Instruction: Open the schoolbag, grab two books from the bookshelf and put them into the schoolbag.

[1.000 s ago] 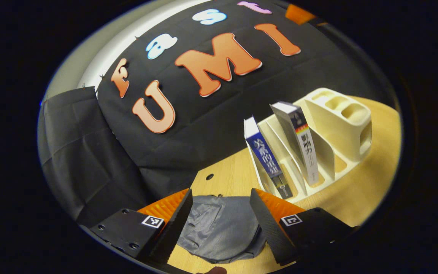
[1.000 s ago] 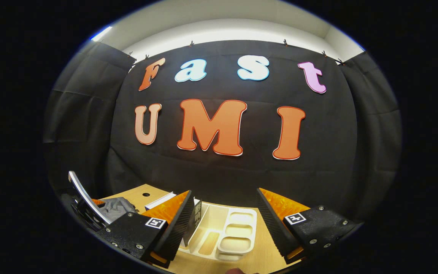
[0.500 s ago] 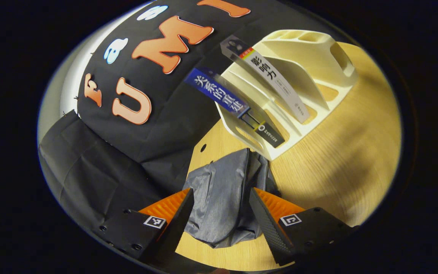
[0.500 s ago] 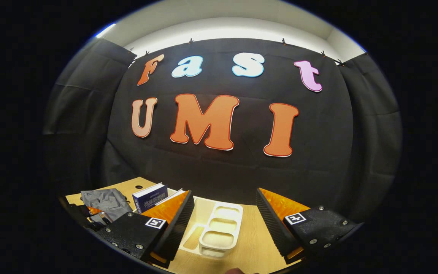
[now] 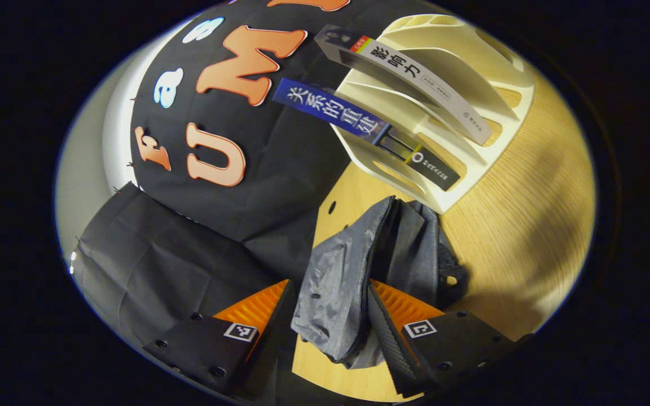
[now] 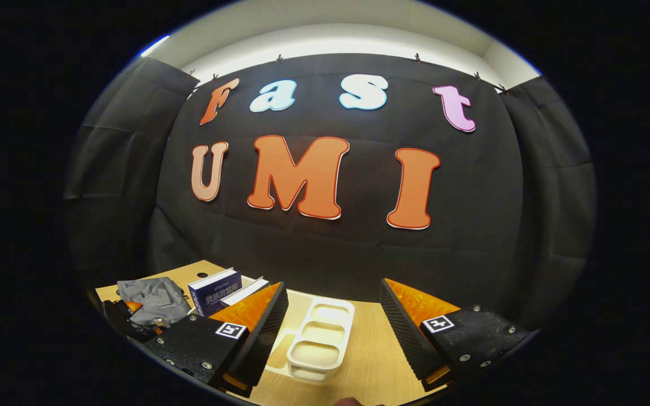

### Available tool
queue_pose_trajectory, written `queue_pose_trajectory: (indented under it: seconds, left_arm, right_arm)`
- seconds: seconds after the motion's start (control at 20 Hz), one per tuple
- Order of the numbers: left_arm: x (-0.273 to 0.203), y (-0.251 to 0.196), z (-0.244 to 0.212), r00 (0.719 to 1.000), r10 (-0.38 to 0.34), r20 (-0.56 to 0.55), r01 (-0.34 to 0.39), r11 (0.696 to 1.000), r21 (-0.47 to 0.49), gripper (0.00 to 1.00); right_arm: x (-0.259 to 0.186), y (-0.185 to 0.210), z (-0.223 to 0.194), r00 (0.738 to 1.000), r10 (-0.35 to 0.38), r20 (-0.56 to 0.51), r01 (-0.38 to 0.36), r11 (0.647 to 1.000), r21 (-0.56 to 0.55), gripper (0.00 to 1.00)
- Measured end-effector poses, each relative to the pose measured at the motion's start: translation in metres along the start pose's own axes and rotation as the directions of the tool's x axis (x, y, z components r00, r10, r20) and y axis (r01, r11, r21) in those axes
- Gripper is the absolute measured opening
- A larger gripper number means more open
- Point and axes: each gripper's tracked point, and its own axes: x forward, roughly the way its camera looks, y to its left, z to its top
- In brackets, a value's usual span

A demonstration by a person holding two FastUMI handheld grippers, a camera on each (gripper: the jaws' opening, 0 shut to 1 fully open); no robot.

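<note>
Left gripper (image 5: 328, 316), fingers wide astride the limp schoolbag (image 5: 359, 270), apparently at its zipper; cloth may slip; right gripper (image 6: 333, 316) wide, empty.

Black cloth wall (image 6: 330, 248) is hanging at back & both sides of booth, creased, clipped along its top edge. Pale off-white wall (image 6: 325, 22) is showing above it w/ a bright light strip glowing. Light wood-grain tabletop (image 5: 528, 225) is catching warm light, w/ a small round hole (image 5: 332, 207) near its back edge.
</note>
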Motion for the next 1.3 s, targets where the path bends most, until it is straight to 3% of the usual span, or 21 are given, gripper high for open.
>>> queue_pose_trajectory:
  seconds: [0.35, 0.4, 0.45, 0.5, 0.6, 0.65, 0.7, 0.95, 1.15, 1.3]
  left_arm:
    - [0.032, 0.004, -0.059, 0.981, -0.029, -0.19, 0.029, 1.0, -0.004, 0.54]
    - [0.036, 0.006, -0.066, 0.981, -0.038, -0.189, 0.037, 0.999, -0.012, 0.38]
    - [0.038, 0.008, -0.067, 0.982, -0.051, -0.18, 0.048, 0.999, -0.02, 0.41]
    - [0.039, 0.011, -0.068, 0.984, -0.064, -0.169, 0.061, 0.998, -0.024, 0.32]
    - [0.04, 0.014, -0.069, 0.982, -0.114, -0.148, 0.108, 0.993, -0.048, 0.24]
    - [0.041, 0.017, -0.069, 0.98, -0.139, -0.139, 0.132, 0.989, -0.062, 0.31]
    - [0.041, 0.019, -0.07, 0.976, -0.172, -0.134, 0.162, 0.983, -0.083, 0.22]
    - [0.04, 0.04, -0.061, 0.95, -0.308, -0.053, 0.299, 0.944, -0.14, 0.18]
    - [0.041, 0.061, -0.058, 0.906, -0.424, 0.008, 0.418, 0.891, -0.179, 0.17]
    - [0.042, 0.081, -0.059, 0.854, -0.519, 0.037, 0.513, 0.828, -0.226, 0.17]
  right_arm:
    - [0.013, 0.03, 0.004, 0.999, 0.035, -0.011, -0.035, 0.999, -0.012, 0.97]
    - [0.015, 0.037, 0.006, 0.999, 0.039, -0.013, -0.039, 0.999, -0.015, 0.97]
    - [0.018, 0.044, 0.007, 0.999, 0.048, -0.015, -0.048, 0.999, -0.018, 0.97]
    - [0.02, 0.052, 0.008, 0.998, 0.054, -0.02, -0.055, 0.998, -0.02, 0.97]
    - [0.025, 0.069, 0.01, 0.997, 0.068, -0.032, -0.069, 0.997, -0.019, 0.97]
    - [0.027, 0.077, 0.011, 0.997, 0.073, -0.038, -0.074, 0.997, -0.018, 0.97]
    - [0.029, 0.086, 0.012, 0.996, 0.079, -0.043, -0.08, 0.997, -0.019, 0.97]
    - [0.046, 0.128, 0.016, 0.991, 0.096, -0.09, -0.098, 0.995, -0.024, 0.98]
    - [0.064, 0.157, 0.013, 0.984, 0.101, -0.148, -0.108, 0.993, -0.04, 0.97]
    - [0.079, 0.18, 0.007, 0.97, 0.114, -0.213, -0.129, 0.99, -0.055, 0.98]
